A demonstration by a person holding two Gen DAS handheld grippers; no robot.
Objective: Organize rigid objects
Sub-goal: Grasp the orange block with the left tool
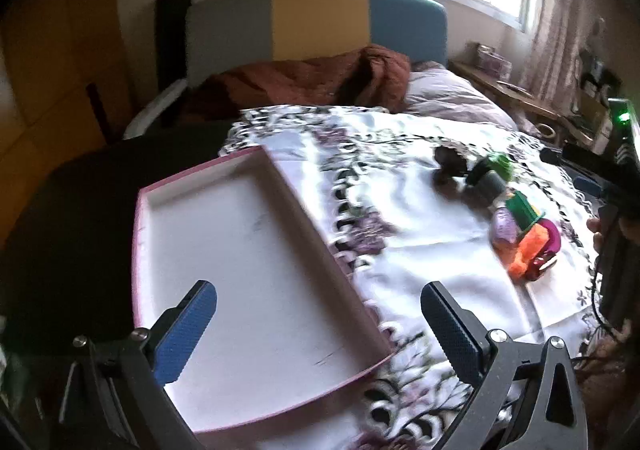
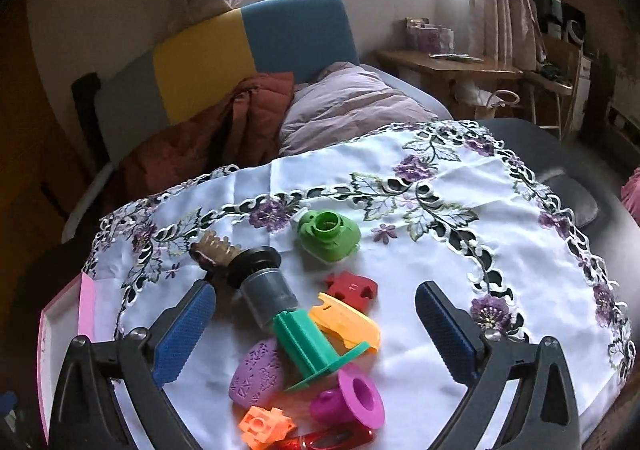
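Note:
A pink-rimmed white tray (image 1: pixel 224 178) lies on the left of the embroidered cloth; its corner shows in the right wrist view (image 2: pixel 86 302). My left gripper (image 1: pixel 318 322) is open and empty above the tray's near right edge. A pile of small plastic objects lies on the cloth: a green spool (image 2: pixel 308 346), a yellow-orange piece (image 2: pixel 348 324), a red piece (image 2: pixel 352 288), a purple pad (image 2: pixel 256 374), a magenta spool (image 2: pixel 352 396), an orange block (image 2: pixel 264 426), a grey-black cylinder (image 2: pixel 264 286) and a light green piece (image 2: pixel 328 234). My right gripper (image 2: pixel 316 310) is open above the pile, holding nothing. The pile shows blurred in the left wrist view (image 1: pixel 516 218).
A brown hair clip (image 2: pixel 214 248) lies left of the cylinder. A red flat piece (image 2: pixel 336 440) sits at the near edge. The white floral cloth (image 2: pixel 440 250) covers a dark round table. A bed with pillows, a wooden desk (image 2: pixel 448 66) and a window lie behind.

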